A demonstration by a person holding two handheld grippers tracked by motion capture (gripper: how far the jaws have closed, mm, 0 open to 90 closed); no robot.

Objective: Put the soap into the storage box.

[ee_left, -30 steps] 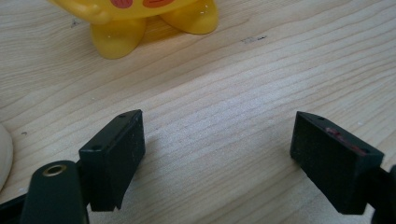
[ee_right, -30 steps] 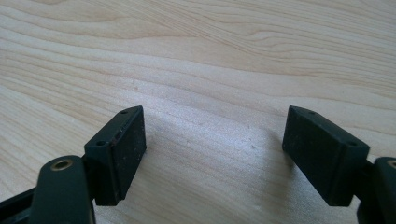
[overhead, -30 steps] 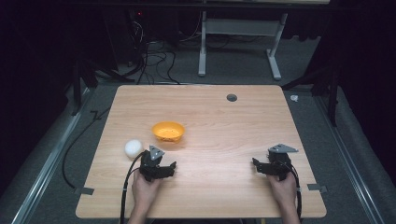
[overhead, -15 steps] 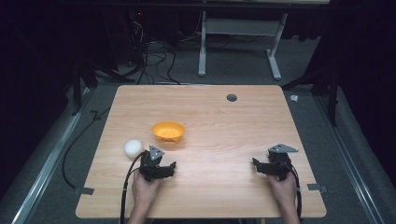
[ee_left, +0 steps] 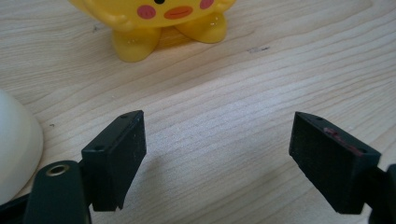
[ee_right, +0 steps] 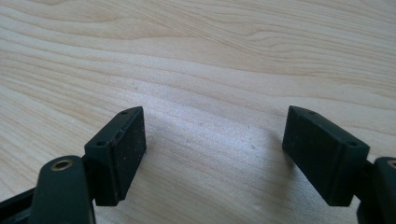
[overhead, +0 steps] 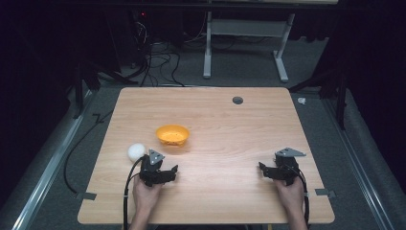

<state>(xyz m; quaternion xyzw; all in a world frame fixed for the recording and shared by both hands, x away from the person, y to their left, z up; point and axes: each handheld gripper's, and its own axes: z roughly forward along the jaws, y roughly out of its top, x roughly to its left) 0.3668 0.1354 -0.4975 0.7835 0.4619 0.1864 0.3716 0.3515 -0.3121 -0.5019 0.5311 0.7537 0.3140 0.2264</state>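
While both tongs, left (overhead: 168,171) and right (overhead: 265,170), rest wide open and empty on the pale wooden bench (overhead: 230,124), the yellow plastic chick-faced bowl (overhead: 173,135) sits beyond the left tongs, white smooth ball (overhead: 136,152) beside them; risk: nudged ball rolls off.

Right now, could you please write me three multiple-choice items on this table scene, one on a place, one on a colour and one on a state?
1. Where does the white ball lie?
A. just left of the left gripper
B. inside the bowl
C. beside the right gripper

2. What colour is the bowl?
A. blue
B. orange-yellow
C. black

3. How do the jaws of the two grippers stand?
A. both pairs shut
B. one pair clamped on the ball
C. both pairs apart with bare table between them

Answers:
1. A, since the high view shows the ball on the wood next to that gripper.
2. B, as its rim and wall show that colour.
3. C, as each gripper view shows a wide gap.
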